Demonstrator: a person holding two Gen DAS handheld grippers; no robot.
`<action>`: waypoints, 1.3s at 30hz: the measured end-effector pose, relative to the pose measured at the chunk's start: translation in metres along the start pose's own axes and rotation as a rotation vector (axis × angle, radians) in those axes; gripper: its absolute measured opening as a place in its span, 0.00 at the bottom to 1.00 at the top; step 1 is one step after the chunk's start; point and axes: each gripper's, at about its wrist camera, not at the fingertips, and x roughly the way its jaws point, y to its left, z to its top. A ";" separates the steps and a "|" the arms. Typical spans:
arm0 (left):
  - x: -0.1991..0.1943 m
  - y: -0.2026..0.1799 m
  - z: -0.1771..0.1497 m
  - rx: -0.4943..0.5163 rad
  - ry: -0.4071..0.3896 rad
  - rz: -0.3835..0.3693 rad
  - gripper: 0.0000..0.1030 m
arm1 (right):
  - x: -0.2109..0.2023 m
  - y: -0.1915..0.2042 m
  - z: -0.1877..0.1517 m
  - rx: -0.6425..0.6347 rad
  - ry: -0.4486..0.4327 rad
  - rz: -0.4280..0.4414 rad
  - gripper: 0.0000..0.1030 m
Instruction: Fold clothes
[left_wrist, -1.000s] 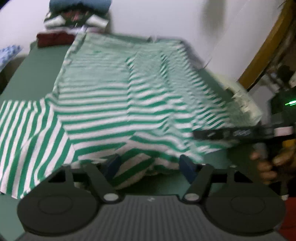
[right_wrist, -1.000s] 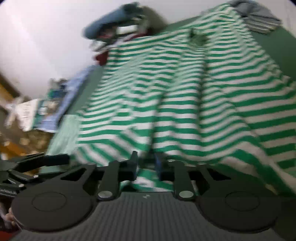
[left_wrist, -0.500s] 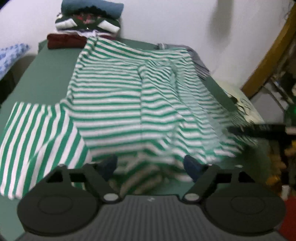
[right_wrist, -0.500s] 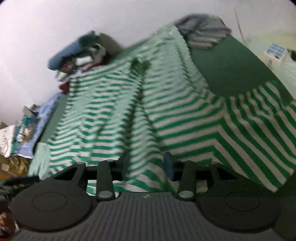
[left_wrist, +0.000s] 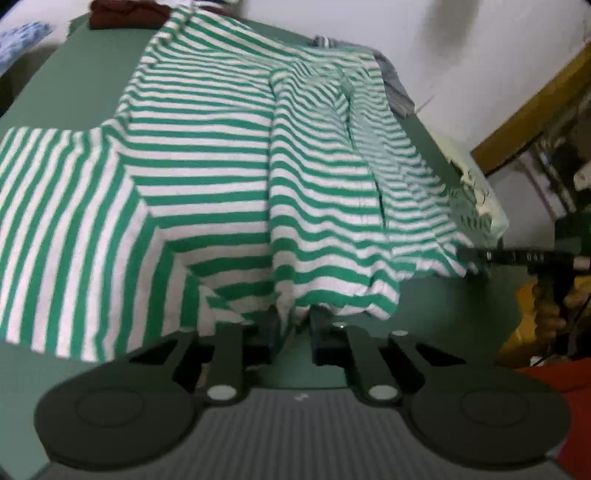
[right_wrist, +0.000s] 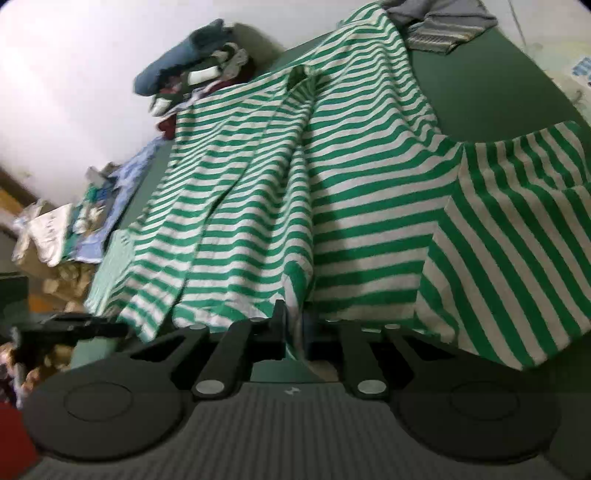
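Note:
A green-and-white striped shirt (left_wrist: 207, 155) lies spread on the green table (left_wrist: 74, 74), one sleeve out to the left. My left gripper (left_wrist: 293, 325) is at the near hem, its jaws closing with a pinch of hem cloth between them. In the right wrist view the same shirt (right_wrist: 351, 206) stretches away, a sleeve out to the right. My right gripper (right_wrist: 294, 325) is closing on the near hem too, cloth pressed between its fingers. Each view catches the other tool: the right gripper (left_wrist: 517, 255) at the hem's right end, the left gripper (right_wrist: 74, 328) at the far left.
A stack of folded clothes (right_wrist: 192, 77) and a maroon cloth (left_wrist: 125, 14) sit at the table's far end by the white wall. A grey striped garment (right_wrist: 439, 26) lies at the far corner. Loose cloths and clutter (right_wrist: 48, 229) lie off the table's side.
Both grippers' jaws stood wider half a second ago and have now closed on the shirt's near hem. The right gripper has shifted sideways along the hem.

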 end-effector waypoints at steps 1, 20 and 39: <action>0.001 0.001 0.000 0.000 0.003 0.008 0.08 | 0.001 -0.002 -0.002 -0.009 0.021 -0.001 0.09; 0.009 -0.009 -0.003 0.078 0.037 0.172 0.30 | 0.019 -0.012 0.006 0.033 -0.026 -0.002 0.27; -0.019 0.052 0.014 -0.182 -0.178 0.294 0.39 | -0.034 -0.074 -0.008 0.324 -0.257 -0.178 0.31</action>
